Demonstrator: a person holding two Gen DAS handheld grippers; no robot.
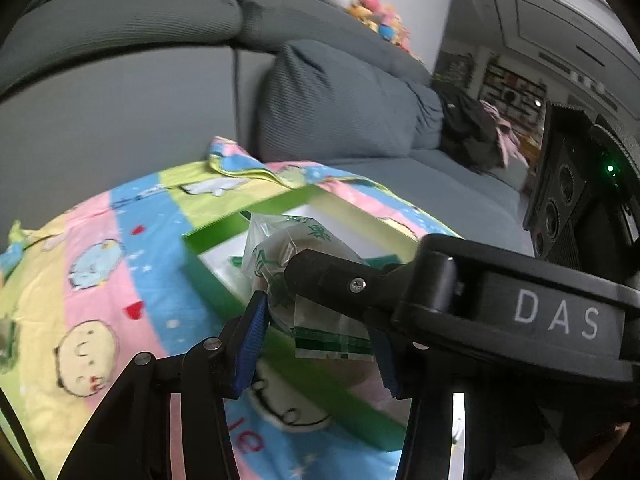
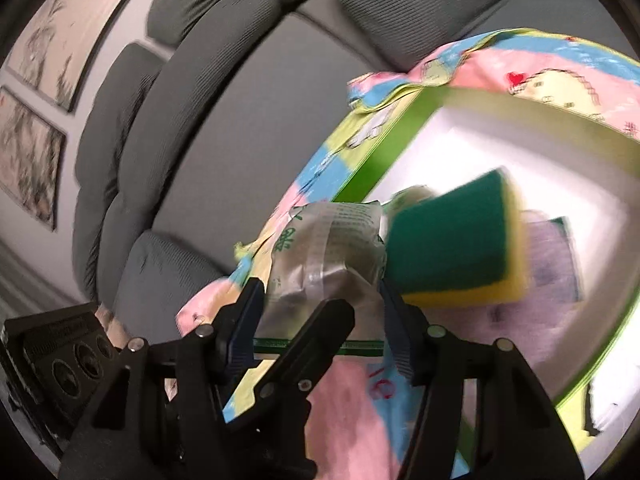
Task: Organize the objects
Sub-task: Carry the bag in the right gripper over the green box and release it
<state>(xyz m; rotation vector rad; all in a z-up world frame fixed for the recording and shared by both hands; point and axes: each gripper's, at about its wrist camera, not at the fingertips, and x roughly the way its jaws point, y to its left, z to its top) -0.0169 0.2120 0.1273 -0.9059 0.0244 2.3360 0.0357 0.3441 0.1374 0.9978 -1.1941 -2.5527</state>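
Note:
A clear plastic packet (image 1: 280, 256) with green print hangs over an open green box (image 1: 212, 280) with a white inside. My left gripper (image 1: 320, 320) is shut on the packet's lower end, its blue pads against both sides. A finger (image 1: 340, 280) of my right gripper crosses in front of it. In the right wrist view my right gripper (image 2: 320, 296) is shut on the same packet (image 2: 328, 240), with a left gripper finger (image 2: 312, 344) across it. A blurred green-and-yellow sponge (image 2: 452, 240) is at the packet's far end, above the box (image 2: 360, 176). Whether sponge and packet touch I cannot tell.
The box sits on a striped cartoon blanket (image 1: 120, 240) spread over a grey sofa (image 1: 120, 100). Another wrapped pad (image 2: 556, 256) lies in the box. A grey cushion (image 1: 340, 100), plush toys (image 1: 376, 12) and dark clothes (image 1: 472, 128) are farther along the sofa.

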